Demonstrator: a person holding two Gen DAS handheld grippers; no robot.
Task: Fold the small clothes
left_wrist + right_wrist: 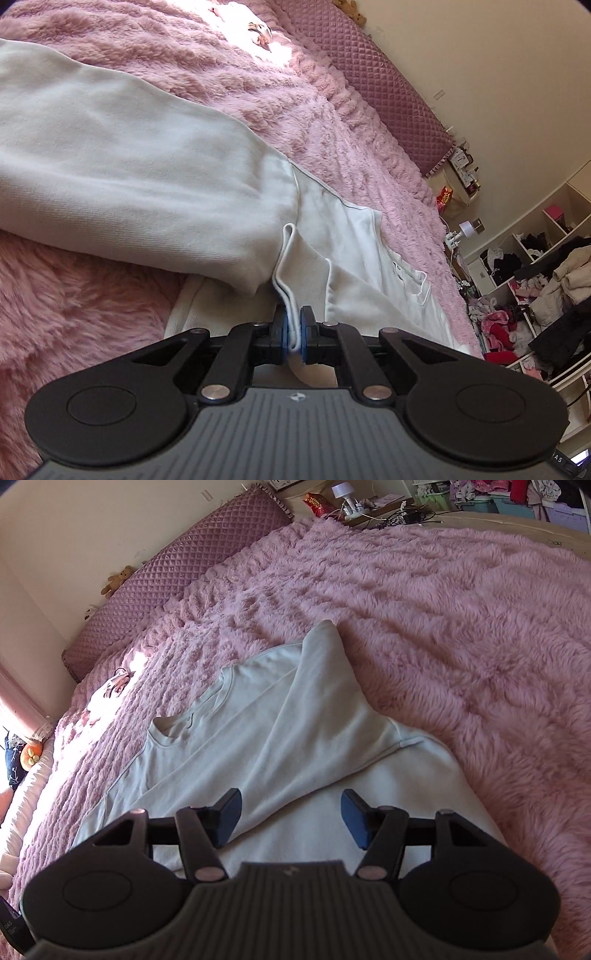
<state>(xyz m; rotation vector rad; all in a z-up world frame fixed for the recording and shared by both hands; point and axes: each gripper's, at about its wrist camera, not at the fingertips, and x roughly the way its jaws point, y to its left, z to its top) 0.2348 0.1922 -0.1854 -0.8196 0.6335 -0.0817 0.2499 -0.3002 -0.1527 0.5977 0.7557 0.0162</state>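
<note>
A small white long-sleeved shirt (258, 738) lies on the fluffy pink blanket (461, 627), one sleeve folded across its body. In the left wrist view my left gripper (293, 325) is shut on the shirt's white edge (286, 291), pinched between the blue pads; the folded sleeve (129, 166) lies to the left above it. In the right wrist view my right gripper (290, 818) hovers open over the shirt's lower part, nothing between its blue pads (354, 818). The neckline (173, 727) shows to the left.
A quilted purple headboard cushion (166, 579) runs along the wall, with a small teddy bear (118, 579) on it. A cluttered nightstand (369, 506) stands past the bed. Shelves heaped with clothes (535, 288) stand at the right of the left wrist view.
</note>
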